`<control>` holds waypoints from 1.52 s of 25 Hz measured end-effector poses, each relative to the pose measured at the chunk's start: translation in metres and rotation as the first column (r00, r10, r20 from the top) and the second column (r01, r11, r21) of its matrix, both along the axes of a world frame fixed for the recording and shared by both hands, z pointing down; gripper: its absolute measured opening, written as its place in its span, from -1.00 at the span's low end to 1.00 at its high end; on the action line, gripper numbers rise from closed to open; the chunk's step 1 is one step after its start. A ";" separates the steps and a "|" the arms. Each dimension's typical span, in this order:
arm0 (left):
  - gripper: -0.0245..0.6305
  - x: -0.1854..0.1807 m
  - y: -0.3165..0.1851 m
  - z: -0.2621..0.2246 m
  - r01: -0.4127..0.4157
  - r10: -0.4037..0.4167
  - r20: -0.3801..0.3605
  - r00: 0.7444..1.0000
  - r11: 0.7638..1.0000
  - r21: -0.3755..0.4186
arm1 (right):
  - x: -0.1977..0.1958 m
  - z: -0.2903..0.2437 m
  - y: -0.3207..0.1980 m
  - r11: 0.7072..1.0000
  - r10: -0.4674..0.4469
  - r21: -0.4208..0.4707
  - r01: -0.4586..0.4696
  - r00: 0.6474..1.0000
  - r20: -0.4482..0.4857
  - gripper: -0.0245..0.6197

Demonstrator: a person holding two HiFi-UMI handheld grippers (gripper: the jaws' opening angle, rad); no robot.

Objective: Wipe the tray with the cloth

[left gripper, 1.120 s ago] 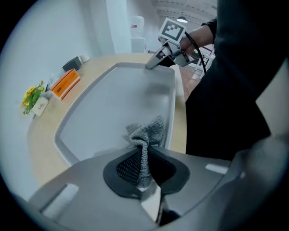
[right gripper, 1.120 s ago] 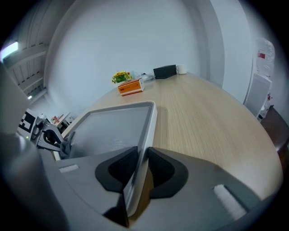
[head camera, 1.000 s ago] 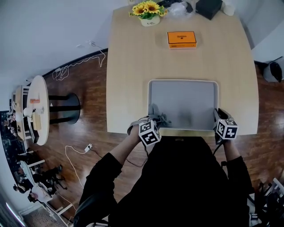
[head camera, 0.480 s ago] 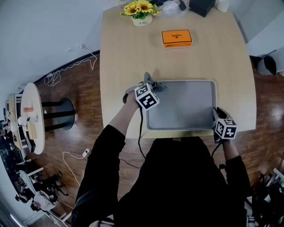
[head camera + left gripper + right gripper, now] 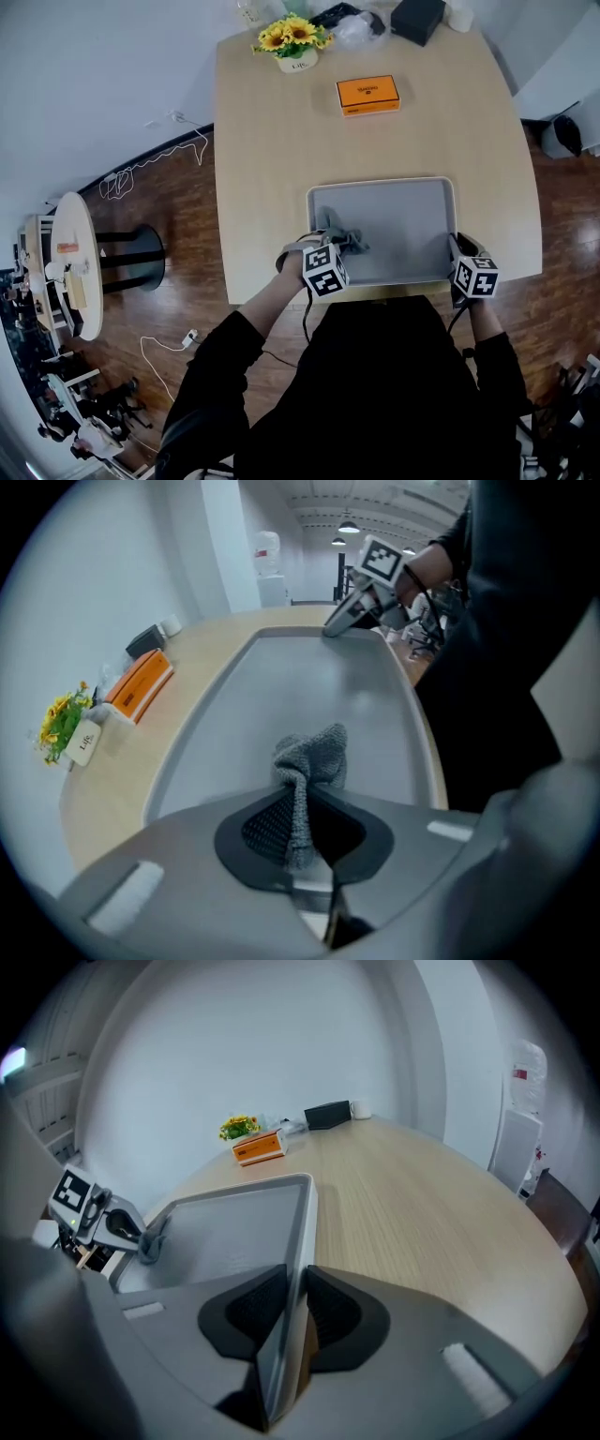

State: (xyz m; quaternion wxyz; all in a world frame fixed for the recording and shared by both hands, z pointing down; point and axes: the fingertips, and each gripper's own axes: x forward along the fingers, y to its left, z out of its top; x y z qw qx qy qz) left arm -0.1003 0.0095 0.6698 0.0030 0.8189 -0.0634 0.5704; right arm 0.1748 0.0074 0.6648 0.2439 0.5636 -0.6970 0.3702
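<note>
- The left gripper (image 5: 302, 829) is clamped on the grey cloth (image 5: 311, 757), whose bunched end sits just ahead of its jaws, seemingly touching the tray floor.
- The tray (image 5: 380, 183) lies on the table (image 5: 281, 141), between the two grippers.
- The right gripper (image 5: 292, 1309) pinches the tray's right rim.

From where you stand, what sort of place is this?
Probably an office or meeting room. There is a long pale wooden table with a pot of sunflowers, a dark wood floor with a trailing white cable, and another small table off to the side.
</note>
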 end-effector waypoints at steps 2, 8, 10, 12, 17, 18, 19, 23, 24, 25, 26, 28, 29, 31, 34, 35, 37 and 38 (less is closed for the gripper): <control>-0.91 0.005 0.036 0.000 -0.050 0.050 0.004 0.999 0.998 -0.034 | 0.000 0.000 0.000 1.000 -0.002 0.001 0.002 1.000 0.001 -0.70; -0.91 0.013 0.089 0.003 -0.153 0.154 0.005 0.988 0.981 -0.119 | -0.001 0.000 0.002 1.000 -0.002 0.006 0.001 1.000 0.008 -0.70; -0.90 0.014 0.074 0.004 -0.149 0.151 0.005 0.989 0.981 -0.123 | -0.002 0.000 0.001 1.000 -0.002 0.013 0.001 1.000 0.008 -0.70; -0.90 0.016 0.047 0.006 -0.131 0.132 0.003 0.991 0.985 -0.115 | -0.003 -0.001 0.001 1.000 -0.002 0.018 0.002 1.000 0.006 -0.70; -0.90 0.030 -0.046 0.002 -0.030 0.030 -0.006 1.000 0.996 -0.080 | -0.004 -0.003 0.001 1.000 0.001 0.020 -0.001 1.000 0.011 -0.70; -0.90 0.032 -0.063 0.001 -0.017 0.017 -0.001 1.000 0.998 -0.064 | -0.004 -0.004 0.001 1.000 0.002 0.020 -0.002 1.000 0.012 -0.70; -0.90 0.035 -0.079 0.001 -0.008 0.008 0.003 1.000 0.999 -0.047 | -0.004 -0.003 0.000 1.000 0.003 0.021 -0.004 1.000 0.013 -0.70; -0.90 0.046 -0.118 -0.005 0.032 -0.032 0.005 0.999 0.999 0.008 | -0.003 -0.002 -0.002 0.999 0.016 0.029 -0.017 1.000 0.015 -0.70; -0.90 0.046 -0.122 -0.004 0.048 -0.048 0.010 0.999 0.999 0.019 | -0.002 -0.002 -0.001 0.999 0.020 0.031 -0.021 1.000 0.015 -0.70; -0.90 0.045 -0.123 -0.002 0.065 -0.065 0.015 0.998 0.997 0.030 | -0.002 -0.002 -0.001 0.999 0.024 0.033 -0.024 1.000 0.016 -0.70; -0.90 0.046 -0.121 -0.003 0.078 -0.079 0.014 0.997 0.996 0.036 | -0.002 -0.002 0.000 0.999 0.025 0.033 -0.026 1.000 0.016 -0.70; -0.90 0.049 -0.105 -0.007 0.083 -0.083 0.002 0.997 0.996 0.029 | -0.002 -0.002 0.001 0.999 0.024 0.032 -0.025 1.000 0.018 -0.70; -0.90 0.050 -0.093 -0.007 0.075 -0.075 0.001 0.997 0.997 0.016 | -0.002 -0.001 0.001 0.999 0.022 0.032 -0.022 1.000 0.019 -0.70; -0.90 0.052 -0.058 -0.005 0.044 -0.044 0.004 0.999 0.999 -0.018 | -0.001 -0.001 0.001 0.999 0.015 0.031 -0.016 1.000 0.019 -0.70; -0.90 0.059 0.008 -0.006 -0.038 0.038 -0.005 0.999 0.996 -0.078 | 0.000 0.000 0.003 1.000 0.005 0.030 -0.006 1.000 0.016 -0.70; -0.90 0.061 0.029 -0.005 -0.061 0.060 -0.007 0.998 0.993 -0.097 | 0.000 0.000 0.003 1.000 0.002 0.029 -0.003 1.000 0.016 -0.70; -0.90 0.064 0.064 -0.005 -0.088 0.088 -0.009 0.996 0.987 -0.131 | 0.000 0.000 0.003 1.000 -0.003 0.029 0.003 1.000 0.016 -0.70; -0.90 0.065 0.077 -0.004 -0.094 0.094 -0.009 0.996 0.985 -0.143 | -0.001 0.000 0.002 1.000 -0.006 0.029 0.005 1.000 0.017 -0.70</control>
